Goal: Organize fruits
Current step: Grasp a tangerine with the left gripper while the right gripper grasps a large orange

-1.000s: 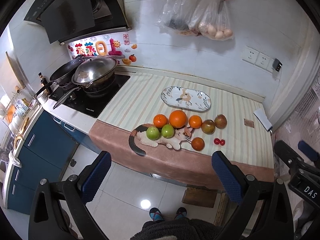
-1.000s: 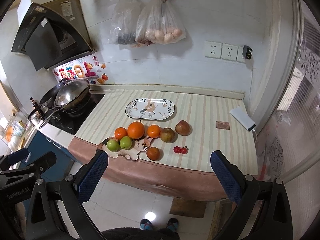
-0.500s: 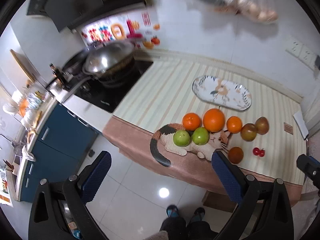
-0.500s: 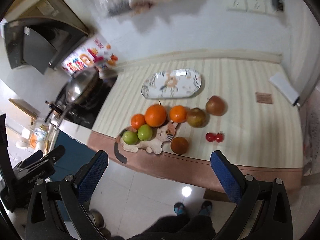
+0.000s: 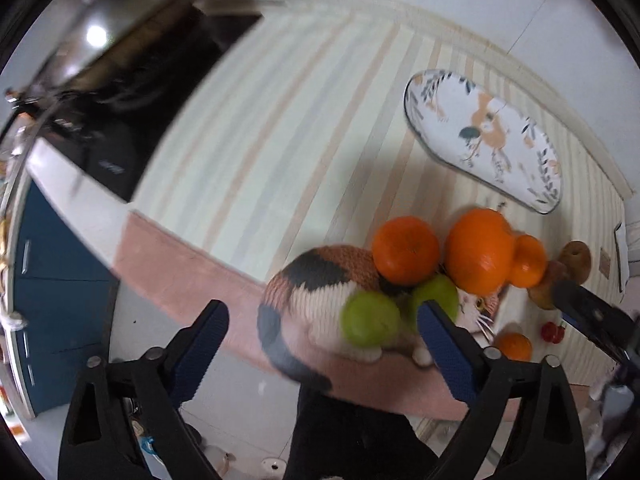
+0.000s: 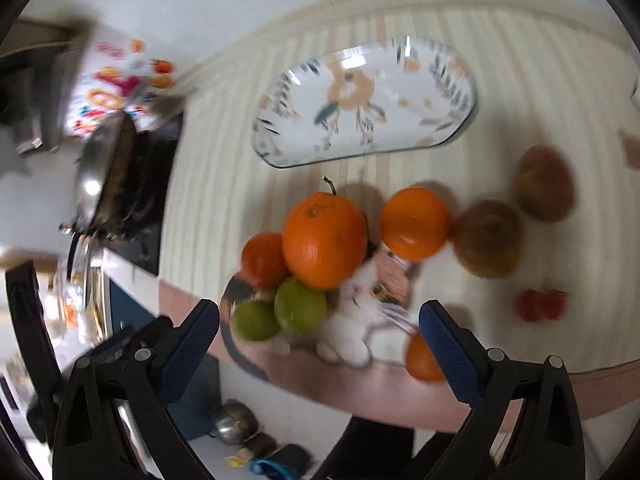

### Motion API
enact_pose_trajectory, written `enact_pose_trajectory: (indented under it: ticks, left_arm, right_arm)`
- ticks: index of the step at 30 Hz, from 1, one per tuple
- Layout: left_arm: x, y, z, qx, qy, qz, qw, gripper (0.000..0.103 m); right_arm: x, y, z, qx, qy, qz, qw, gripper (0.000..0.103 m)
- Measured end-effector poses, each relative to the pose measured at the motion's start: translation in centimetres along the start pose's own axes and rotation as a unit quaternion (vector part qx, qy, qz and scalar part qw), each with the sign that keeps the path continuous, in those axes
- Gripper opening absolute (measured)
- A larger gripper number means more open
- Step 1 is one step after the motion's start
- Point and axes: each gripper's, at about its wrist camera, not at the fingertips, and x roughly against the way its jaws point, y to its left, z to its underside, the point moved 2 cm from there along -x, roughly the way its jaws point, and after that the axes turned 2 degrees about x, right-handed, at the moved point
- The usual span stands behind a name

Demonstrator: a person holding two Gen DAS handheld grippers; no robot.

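Nearest you, your left gripper (image 5: pixel 322 330) and your right gripper (image 6: pixel 319 328) both hang above the front edge of the counter. Each has its blue-padded jaws spread wide with nothing between the pads, though the jaws have just been closing a little. Neither touches any fruit, which suits an approach rather than a grasp.

Just beyond the fingertips lies a cat-shaped mat (image 5: pixel 320 280), hanging slightly over the pink border of the striped cloth (image 5: pixel 260 128). On it sit 2 green apples (image 6: pixel 300 306), touching each other. Behind them sit 3 oranges in a row, the large orange (image 6: pixel 324 240) in the middle. A 4th, smaller orange (image 5: pixel 514 346) lies alone near the front edge. It is partly hidden behind your right gripper's finger in the right wrist view. To its right sit 2 cherry tomatoes (image 6: pixel 540 304), and behind those 2 brownish round fruits (image 6: pixel 488 238).

Farther back, the oval patterned plate (image 6: pixel 452 120) lies empty, likely the place meant for the fruit. Farthest, at the left, a steel wok (image 5: pixel 108 28) sits on the black stove.
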Motion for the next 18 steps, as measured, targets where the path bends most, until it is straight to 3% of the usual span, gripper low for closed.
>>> enact_pose_trajectory:
  ticks: [4,11,14,18]
  left_arm:
    - [-3.2,0.4,-2.9,-0.018,0.04,0.02,0.9988,0.095]
    - [-5.6,0.0,-5.4,-0.065,0.071,0.043,0.9944,0.095]
    - [-5.9,-0.4,-5.6,-0.076,0.083,0.059,0.992,0.095]
    - [-6.5,-1.6,-5.3,-0.103,0.096,0.073,0.9873,0.095]
  right_arm:
    - [-4.8,0.1,-1.9,-0.052,0.031,0.011,0.998,0.097]
    - [-9.0,0.6,-3.0,-0.109,0.052,0.042,0.992,0.094]
    - [-9.9,0.6,-2.8,-0.108,0.057,0.069,0.99,0.082]
    - [-10.1,0.0,-2.1,-0.137,0.05,0.039,0.988,0.081]
